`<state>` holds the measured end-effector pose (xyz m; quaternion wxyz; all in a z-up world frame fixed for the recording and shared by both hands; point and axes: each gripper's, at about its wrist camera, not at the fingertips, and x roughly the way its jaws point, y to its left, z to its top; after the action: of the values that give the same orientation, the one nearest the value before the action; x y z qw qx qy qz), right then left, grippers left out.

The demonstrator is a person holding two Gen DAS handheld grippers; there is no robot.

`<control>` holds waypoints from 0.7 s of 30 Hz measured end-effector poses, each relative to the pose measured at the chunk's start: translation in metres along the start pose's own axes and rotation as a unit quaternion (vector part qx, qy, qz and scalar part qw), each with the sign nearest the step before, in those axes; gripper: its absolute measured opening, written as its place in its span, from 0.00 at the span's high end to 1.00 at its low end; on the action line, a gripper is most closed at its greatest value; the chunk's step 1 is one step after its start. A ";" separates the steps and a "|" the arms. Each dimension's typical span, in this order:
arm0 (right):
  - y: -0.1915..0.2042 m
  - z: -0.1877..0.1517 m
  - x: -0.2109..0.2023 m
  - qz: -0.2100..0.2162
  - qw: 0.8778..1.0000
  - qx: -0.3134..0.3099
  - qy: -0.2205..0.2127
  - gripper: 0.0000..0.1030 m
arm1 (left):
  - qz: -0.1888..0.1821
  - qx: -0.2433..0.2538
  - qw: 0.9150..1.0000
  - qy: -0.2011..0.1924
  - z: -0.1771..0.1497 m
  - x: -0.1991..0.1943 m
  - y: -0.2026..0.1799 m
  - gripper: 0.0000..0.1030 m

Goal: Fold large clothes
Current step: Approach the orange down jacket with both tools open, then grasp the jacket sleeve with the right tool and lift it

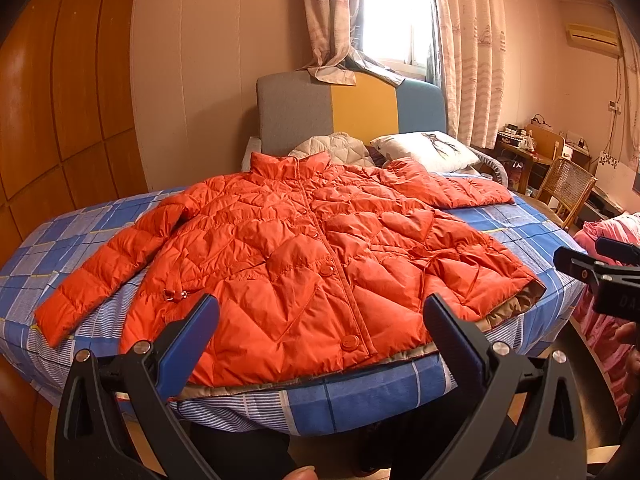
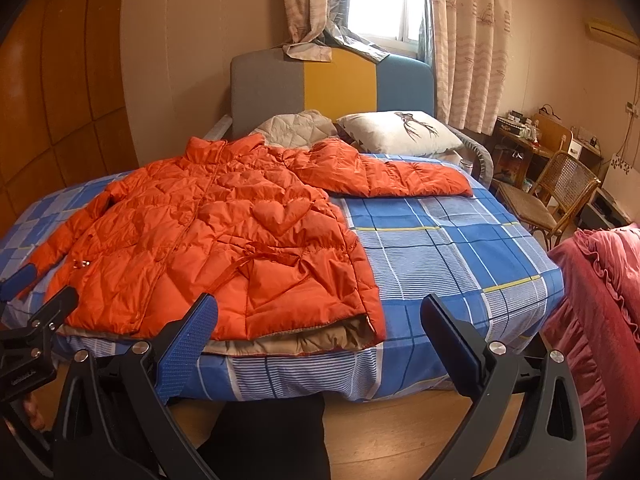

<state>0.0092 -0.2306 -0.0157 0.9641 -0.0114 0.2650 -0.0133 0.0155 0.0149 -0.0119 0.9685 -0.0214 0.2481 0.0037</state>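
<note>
A: Nearest are two grippers. The left gripper (image 1: 320,320) hangs at the foot of the bed (image 2: 460,248) with its jaws spread wide and nothing between them; the right gripper (image 2: 318,320) does the same, a little off to the side.

B: And the garment?

A: One orange jacket (image 1: 288,256) lies front-up on the bed, buttoned, its hem at the near edge, collar toward the headboard (image 1: 352,108). Two sleeves: one (image 1: 108,264) slants down toward the left edge of the mattress, the other (image 2: 392,178) stretches out sideways toward the pillow (image 2: 400,130).

B: What could go wrong?

A: The shell looks slick and puffy, so a shallow pinch would likely catch only the top layer and slide off. The tan lining (image 2: 288,340) already peeks past the hem, which suggests the layers may shift apart when lifted. The hem sits right at the edge, so a tug could drag the jacket off the bed. A loose drawstring (image 2: 256,264) could snag in a fold.

B: Farther back?

A: One pillow, one pale quilted garment (image 1: 340,148) just behind the collar, one wicker chair (image 2: 556,196) beside the bed.
</note>
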 end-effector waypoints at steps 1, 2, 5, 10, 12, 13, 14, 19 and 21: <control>-0.001 0.001 0.001 0.000 1.000 0.002 0.001 0.03 | -0.001 -0.002 1.000 0.006 0.000 0.001 0.000 0.02; 0.000 0.002 0.003 -0.001 1.000 0.002 0.001 0.03 | 0.000 0.000 1.000 0.007 0.000 0.002 -0.001 0.02; -0.001 0.001 0.005 -0.001 1.000 0.004 0.003 0.03 | 0.005 0.009 1.000 -0.003 -0.001 0.002 0.000 0.02; -0.002 0.002 0.012 0.000 1.000 0.008 0.012 0.03 | 0.000 0.003 1.000 0.004 0.000 0.011 0.001 0.02; -0.004 0.003 0.017 0.000 1.000 0.012 0.017 0.03 | -0.003 0.001 1.000 0.007 0.000 0.014 0.002 0.02; -0.004 0.003 0.020 -0.001 1.000 0.013 0.020 0.03 | -0.006 -0.001 1.000 0.010 0.000 0.016 0.003 0.02; -0.005 0.003 0.023 -0.002 1.000 0.014 0.023 0.03 | -0.007 -0.002 1.000 0.015 -0.001 0.018 0.004 0.02; -0.012 0.006 0.050 -0.009 0.998 0.023 0.050 0.03 | -0.032 -0.026 0.998 0.037 0.002 0.037 0.016 0.02; -0.020 0.011 0.064 -0.018 0.998 0.031 0.059 0.03 | -0.035 -0.036 0.997 0.051 0.004 0.050 0.023 0.02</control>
<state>0.0689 -0.2528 -0.0383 0.9464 0.0145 0.3203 -0.0395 0.0608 0.0378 -0.0328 0.9527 -0.0648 0.2961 -0.0228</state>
